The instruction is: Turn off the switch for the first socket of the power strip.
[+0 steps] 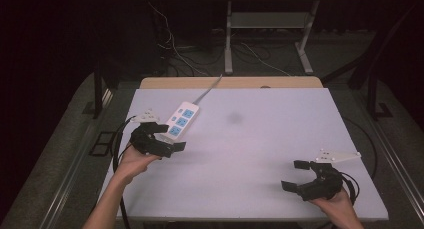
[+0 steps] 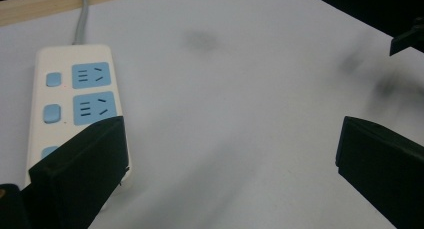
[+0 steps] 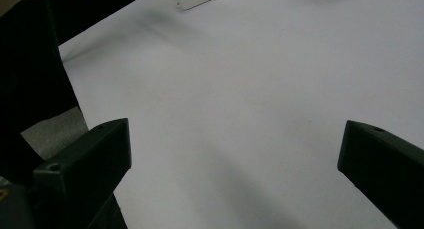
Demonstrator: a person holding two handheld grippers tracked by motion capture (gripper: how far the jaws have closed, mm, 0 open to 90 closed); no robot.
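Left gripper (image 1: 167,136) beside power strip (image 1: 181,121)

left gripper (image 1: 169,136) held in left hand (image 1: 131,162), forearm bare, jaws wide apart, pointing forward-right. right gripper (image 1: 296,174) held in right hand (image 1: 334,201), jaws wide apart, pointing toward left gripper. both jaw gaps empty.

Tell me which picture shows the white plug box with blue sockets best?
The left gripper view: the power strip is close, with its blue sockets and buttons clear, though one jaw covers its near end. The high view shows it whole but small. The right gripper view catches just a corner at the top edge.
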